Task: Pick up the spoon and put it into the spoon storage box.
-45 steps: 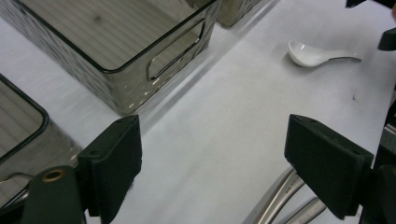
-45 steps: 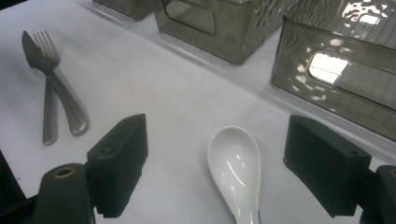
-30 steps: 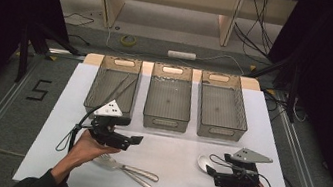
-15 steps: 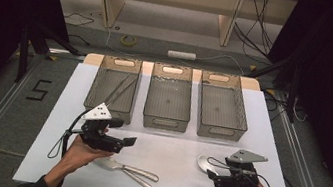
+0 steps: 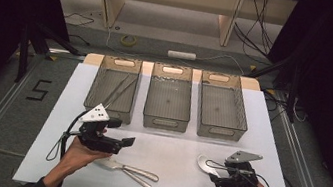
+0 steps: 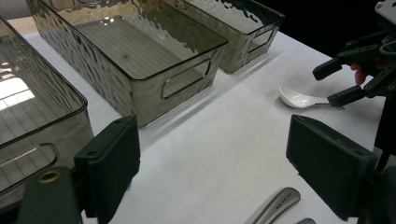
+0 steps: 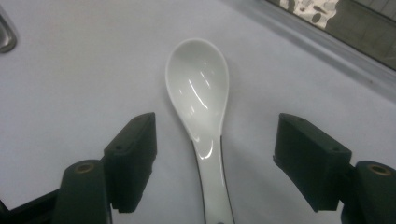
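Three smoky translucent plastic bins stand on the table: left point(image 5: 113, 87), middle point(image 5: 169, 96) and right point(image 5: 222, 105). One white ceramic soup spoon point(image 7: 201, 100) lies there, and two silver metal utensils point(image 5: 129, 171). Two black handheld grippers: left point(image 5: 127, 141), right point(image 5: 213, 176).

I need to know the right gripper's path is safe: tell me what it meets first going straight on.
The right gripper already has the white ceramic spoon lying between its open jaws, which have just been closing, pads untouched. Further on, probably the right-hand bin.
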{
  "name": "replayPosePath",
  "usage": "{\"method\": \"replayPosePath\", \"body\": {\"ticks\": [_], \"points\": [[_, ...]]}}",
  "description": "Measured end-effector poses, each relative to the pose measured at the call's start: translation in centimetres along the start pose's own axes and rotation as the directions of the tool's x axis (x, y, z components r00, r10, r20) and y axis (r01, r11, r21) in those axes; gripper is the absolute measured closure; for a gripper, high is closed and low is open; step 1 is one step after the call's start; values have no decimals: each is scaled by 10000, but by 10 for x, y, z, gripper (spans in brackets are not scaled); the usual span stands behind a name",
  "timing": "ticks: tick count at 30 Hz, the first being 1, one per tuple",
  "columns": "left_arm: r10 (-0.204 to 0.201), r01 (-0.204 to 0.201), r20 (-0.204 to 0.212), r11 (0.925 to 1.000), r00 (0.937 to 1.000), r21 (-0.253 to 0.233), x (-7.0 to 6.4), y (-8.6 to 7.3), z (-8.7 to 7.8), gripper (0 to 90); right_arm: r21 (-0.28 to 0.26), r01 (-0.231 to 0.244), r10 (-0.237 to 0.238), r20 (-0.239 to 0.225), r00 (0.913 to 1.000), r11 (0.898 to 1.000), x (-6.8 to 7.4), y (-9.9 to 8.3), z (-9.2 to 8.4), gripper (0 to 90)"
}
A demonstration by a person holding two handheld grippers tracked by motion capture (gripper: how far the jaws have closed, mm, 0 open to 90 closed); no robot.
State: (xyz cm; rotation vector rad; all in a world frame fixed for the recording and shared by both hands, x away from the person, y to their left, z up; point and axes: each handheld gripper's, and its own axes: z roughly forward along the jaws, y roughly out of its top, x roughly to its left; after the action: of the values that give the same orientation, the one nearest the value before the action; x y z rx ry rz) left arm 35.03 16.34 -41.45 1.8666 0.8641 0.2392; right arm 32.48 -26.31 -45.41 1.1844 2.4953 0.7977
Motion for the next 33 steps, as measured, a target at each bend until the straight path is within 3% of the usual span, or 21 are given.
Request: {"method": "replayPosePath", "body": {"ticks": [15,20,24,33], "points": [[150,-150,-28,9999,9999,46,0,-1,-1,173,1076,198,-204,43,9998,9940,2,-3,6,462],[138,-138,-20,9999,9999,54,0,-1,0,172,1219,284,-302,129,9995,9921,2,-3,6,548],[151,-151,-25,9999,9999,84,0,-2,0,173,1427,244,-234,-91,9997,9895,-1,-3,8,624],[160,-160,-18,9998,9999,75,-1,-2,0,173,1820,587,-567,-161,9983,9815,1,0,10,699]]}}
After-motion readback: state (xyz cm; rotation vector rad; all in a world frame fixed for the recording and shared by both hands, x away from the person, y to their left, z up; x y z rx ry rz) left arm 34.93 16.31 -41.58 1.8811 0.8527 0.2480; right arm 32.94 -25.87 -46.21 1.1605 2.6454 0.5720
